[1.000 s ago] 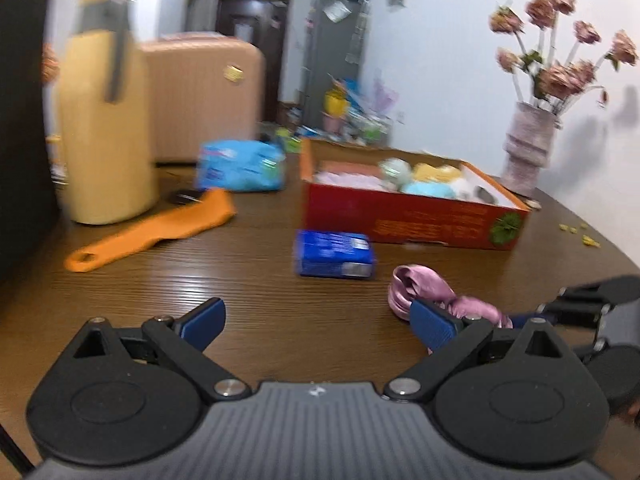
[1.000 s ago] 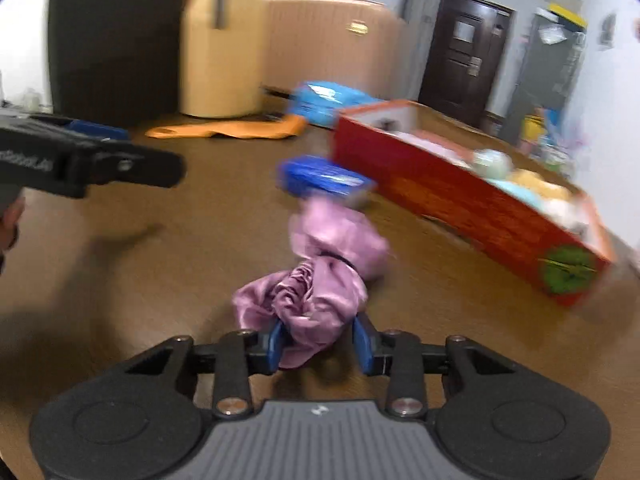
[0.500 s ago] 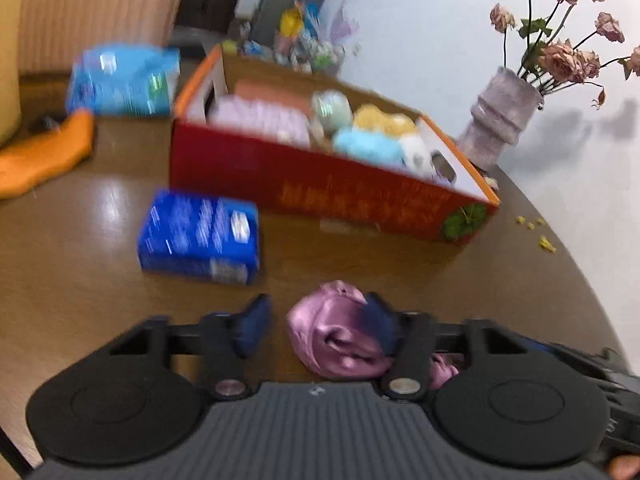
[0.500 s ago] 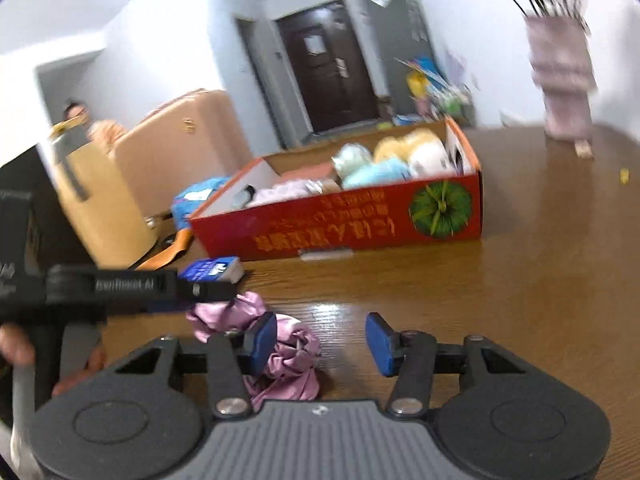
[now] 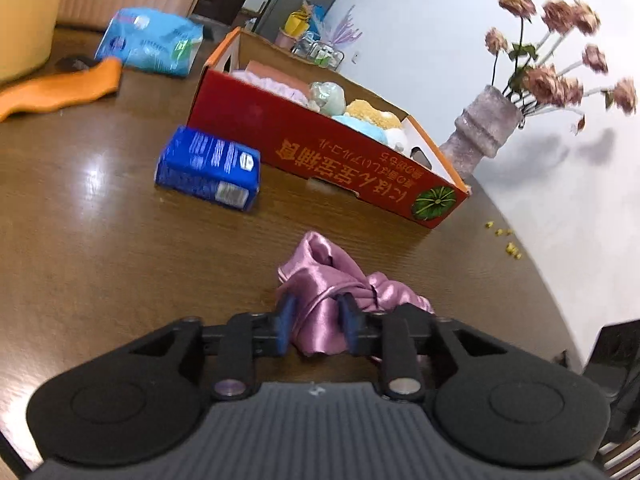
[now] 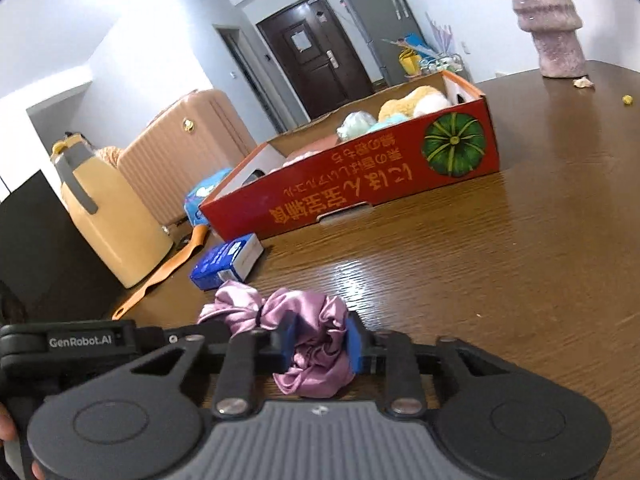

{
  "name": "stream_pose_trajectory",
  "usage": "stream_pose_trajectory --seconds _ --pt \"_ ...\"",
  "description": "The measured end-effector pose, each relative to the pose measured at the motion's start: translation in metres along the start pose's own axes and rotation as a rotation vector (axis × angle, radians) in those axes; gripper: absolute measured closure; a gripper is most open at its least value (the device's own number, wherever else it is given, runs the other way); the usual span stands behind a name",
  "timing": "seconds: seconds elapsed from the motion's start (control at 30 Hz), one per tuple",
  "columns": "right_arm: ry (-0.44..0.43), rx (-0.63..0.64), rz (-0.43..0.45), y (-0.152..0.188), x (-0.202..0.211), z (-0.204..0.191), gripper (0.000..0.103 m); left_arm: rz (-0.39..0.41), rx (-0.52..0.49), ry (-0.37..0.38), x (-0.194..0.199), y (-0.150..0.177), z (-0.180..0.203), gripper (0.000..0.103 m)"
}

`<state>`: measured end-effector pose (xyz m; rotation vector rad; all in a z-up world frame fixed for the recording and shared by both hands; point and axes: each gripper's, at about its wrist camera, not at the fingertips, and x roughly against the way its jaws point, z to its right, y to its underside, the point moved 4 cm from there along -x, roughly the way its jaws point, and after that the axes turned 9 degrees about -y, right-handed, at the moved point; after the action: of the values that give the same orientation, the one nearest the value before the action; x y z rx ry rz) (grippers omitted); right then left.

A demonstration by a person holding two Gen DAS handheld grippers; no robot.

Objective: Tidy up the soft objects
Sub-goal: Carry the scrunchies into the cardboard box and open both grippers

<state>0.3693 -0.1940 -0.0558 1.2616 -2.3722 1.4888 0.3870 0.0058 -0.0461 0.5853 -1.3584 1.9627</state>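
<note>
On the table: a brown wooden table (image 5: 100, 248) holds everything named below.
Pink cloth: a shiny pink satin cloth (image 5: 320, 284), bunched and knotted, lies on the wood at 6 o'clock from the red box (image 5: 320, 152), near it but apart.
Left gripper: the left gripper (image 5: 316, 322) has its blue pads pressed onto one end of the cloth, a fold pinched between them; its jaws have just been opening slightly, cloth between them.
Right gripper: the right gripper (image 6: 322, 342) is clamped on the other end of the cloth, fabric bulging above and below the pads; its jaws have just been closing on it.
Red box: long and open-topped, with yellow lettering and a green pumpkin picture; pale soft toys (image 5: 372, 118) lie inside.
Blue packet: a blue packet (image 5: 208, 168) lies at 10 o'clock from the cloth, just beside the box's front wall.
Orange tool: a flat orange tool (image 5: 60, 92) lies at 9 o'clock from the box.
Vase: a pink vase (image 5: 480, 132) with dried roses stands at 3 o'clock from the box.
</note>
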Motion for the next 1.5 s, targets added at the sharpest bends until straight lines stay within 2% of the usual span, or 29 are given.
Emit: stream_pose_trajectory --seconds 0.07,0.13,0.17,0.2,0.23,0.4,0.53,0.7,0.83,1.0,1.13,1.27,1.37,1.5 --pt "0.023 0.043 -0.025 0.0 0.0 -0.005 0.086 -0.002 -0.062 -0.013 -0.005 -0.005 0.003 0.043" --pt "0.034 0.076 -0.05 -0.002 -0.002 -0.008 0.086 -0.014 -0.082 -0.006 -0.013 -0.013 0.001 0.04" --pt "0.035 0.085 -0.062 -0.003 -0.005 -0.008 0.086 -0.035 -0.082 0.015 -0.018 -0.017 0.0 0.041" --pt "0.032 0.08 -0.068 -0.005 -0.006 -0.006 0.086 -0.056 -0.077 0.036 -0.023 -0.02 -0.001 0.051" --pt "0.021 0.065 -0.075 -0.006 -0.007 -0.003 0.086 -0.079 -0.055 0.052 -0.026 -0.021 -0.003 0.057" --pt "-0.014 0.048 -0.069 -0.004 0.003 -0.006 0.091 -0.106 0.014 0.088 -0.017 -0.011 -0.006 0.072" --pt "-0.041 0.05 -0.05 0.007 0.03 -0.02 0.091 -0.099 0.034 0.111 0.008 0.006 -0.005 0.073" --pt "-0.052 0.053 -0.028 0.008 0.062 -0.031 0.091 -0.084 -0.011 0.133 0.038 0.012 0.012 0.073" --pt "-0.09 0.066 -0.011 -0.024 0.079 -0.039 0.091 -0.084 -0.042 0.16 0.05 -0.014 0.028 0.073" --pt "-0.114 0.124 0.023 -0.106 0.082 -0.051 0.091 -0.013 -0.083 0.184 0.063 -0.093 0.056 0.073" --pt "-0.092 0.154 0.025 -0.181 0.055 -0.052 0.091 0.032 -0.075 0.174 0.047 -0.161 0.069 0.073" --pt "-0.022 0.188 -0.045 -0.223 0.003 -0.04 0.091 0.01 -0.064 0.131 0.0 -0.202 0.065 0.073" --pt "0.016 0.181 -0.112 -0.233 -0.046 -0.021 0.091 -0.035 -0.051 0.096 -0.044 -0.212 0.052 0.073" --pt "0.026 0.137 -0.168 -0.214 -0.095 0.006 0.091 -0.1 -0.044 0.048 -0.097 -0.205 0.03 0.073"
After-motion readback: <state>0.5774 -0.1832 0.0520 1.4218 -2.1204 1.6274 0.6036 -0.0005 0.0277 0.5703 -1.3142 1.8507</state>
